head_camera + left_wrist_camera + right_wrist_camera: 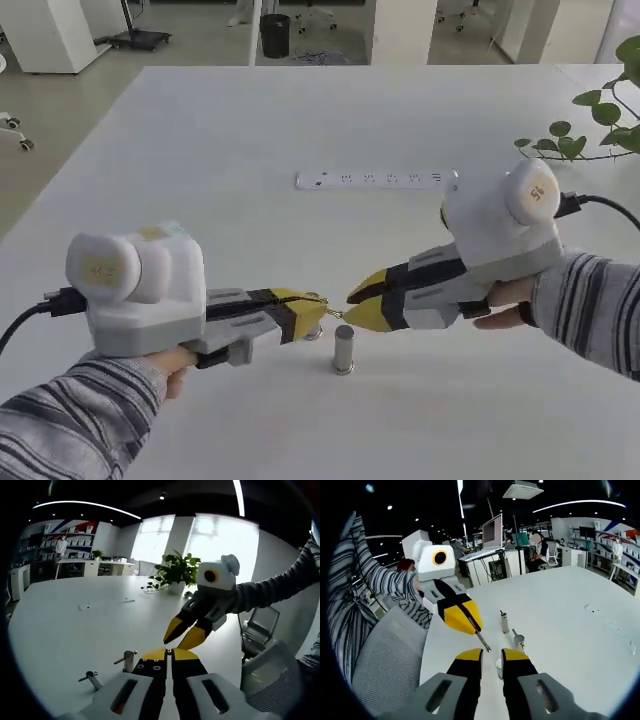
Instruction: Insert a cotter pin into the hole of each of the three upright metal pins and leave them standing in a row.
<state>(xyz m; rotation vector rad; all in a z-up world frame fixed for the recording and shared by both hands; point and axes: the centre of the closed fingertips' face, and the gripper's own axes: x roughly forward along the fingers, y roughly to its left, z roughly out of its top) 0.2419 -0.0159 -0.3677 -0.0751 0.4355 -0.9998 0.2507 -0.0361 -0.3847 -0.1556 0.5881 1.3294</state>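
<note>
The left gripper (318, 308) (170, 652) comes in from the left above the white table (200, 150), with its jaws clenched on a thin cotter pin (481, 635). The right gripper view shows this cotter pin jutting out past the yellow tips. The right gripper (350, 306) (492, 656) comes in from the right and points left. Its jaws are released with a gap between them, and they grasp nothing. The two sets of tips are close together, nearly nose to nose, and the cotter pin reaches toward the gap. The near pin (344, 350) (499, 666) stands upright on the table just below and nearer than the tips. In the right gripper view it sits between that gripper's own jaws, low down. Past it in that view stand the second pin (519, 641) and, farther off, the third pin (504, 621), both upright and apart from each other. In the left gripper view two pins stand left of the clenched jaws, each with a fitted cotter (119, 661) lying crosswise through its top. In the head view the left gripper partly hides one pin, and only its foot shows under the tip. A power strip (370, 180) lies far across the table, and a plant (600, 120) is at the far right edge.
</note>
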